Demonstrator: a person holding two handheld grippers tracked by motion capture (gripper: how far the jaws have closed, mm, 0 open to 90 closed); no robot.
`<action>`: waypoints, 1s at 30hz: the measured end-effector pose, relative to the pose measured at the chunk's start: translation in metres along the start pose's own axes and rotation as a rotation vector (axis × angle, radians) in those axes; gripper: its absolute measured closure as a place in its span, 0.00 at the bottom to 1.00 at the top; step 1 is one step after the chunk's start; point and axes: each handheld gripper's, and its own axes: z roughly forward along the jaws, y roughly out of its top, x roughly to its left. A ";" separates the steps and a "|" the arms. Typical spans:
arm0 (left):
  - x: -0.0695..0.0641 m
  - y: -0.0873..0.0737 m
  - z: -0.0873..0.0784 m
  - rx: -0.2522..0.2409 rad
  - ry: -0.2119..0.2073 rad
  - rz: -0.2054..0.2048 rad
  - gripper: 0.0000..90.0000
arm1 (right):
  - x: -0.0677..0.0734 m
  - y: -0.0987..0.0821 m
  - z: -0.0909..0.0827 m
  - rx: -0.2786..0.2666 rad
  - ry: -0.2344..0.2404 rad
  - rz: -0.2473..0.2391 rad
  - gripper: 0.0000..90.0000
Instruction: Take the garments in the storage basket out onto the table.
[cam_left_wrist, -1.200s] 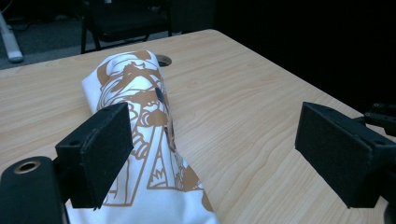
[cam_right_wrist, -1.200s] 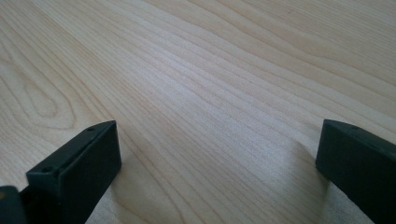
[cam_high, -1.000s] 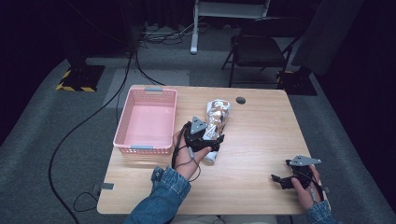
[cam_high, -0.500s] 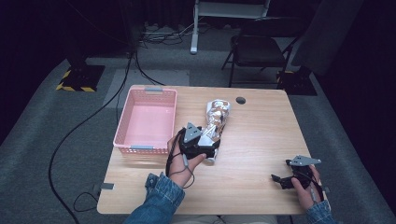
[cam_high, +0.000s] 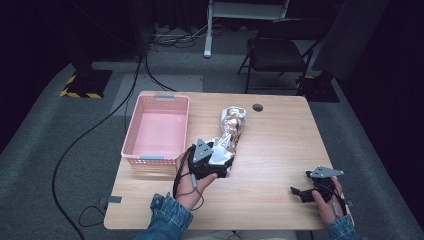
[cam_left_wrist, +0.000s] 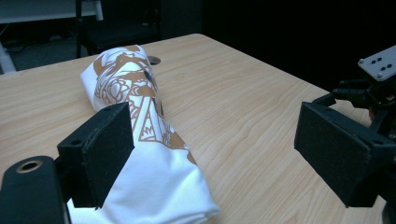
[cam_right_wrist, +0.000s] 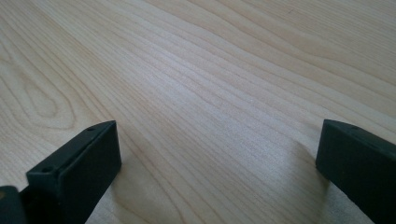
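Rt gripper (cam_right_wrist: 217, 163) jaws wide apart, black pads at lower left & lower right. Between & beyond them bare light wood tabletop (cam_right_wrist: 210, 70), grain running diagonally. Nothing gripped; pads close above surface.

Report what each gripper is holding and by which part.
Nothing is held. The left gripper stands open around the near end of the rolled printed cloth, not closed on it. The right gripper is open over bare table.

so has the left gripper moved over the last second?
Yes. The left gripper has slid toward the person's edge of the table, away from the pink plastic basket, along the rolled white printed cloth to its near end.
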 end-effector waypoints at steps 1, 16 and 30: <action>-0.001 -0.001 -0.001 -0.003 0.000 0.004 0.13 | 0.000 0.000 0.000 0.000 0.000 0.000 0.00; -0.003 -0.020 -0.010 0.010 0.014 0.038 0.13 | 0.000 0.000 0.000 0.000 0.000 0.000 0.00; 0.012 -0.044 -0.026 0.044 0.063 0.007 0.13 | 0.000 0.000 0.000 0.000 0.000 0.000 0.00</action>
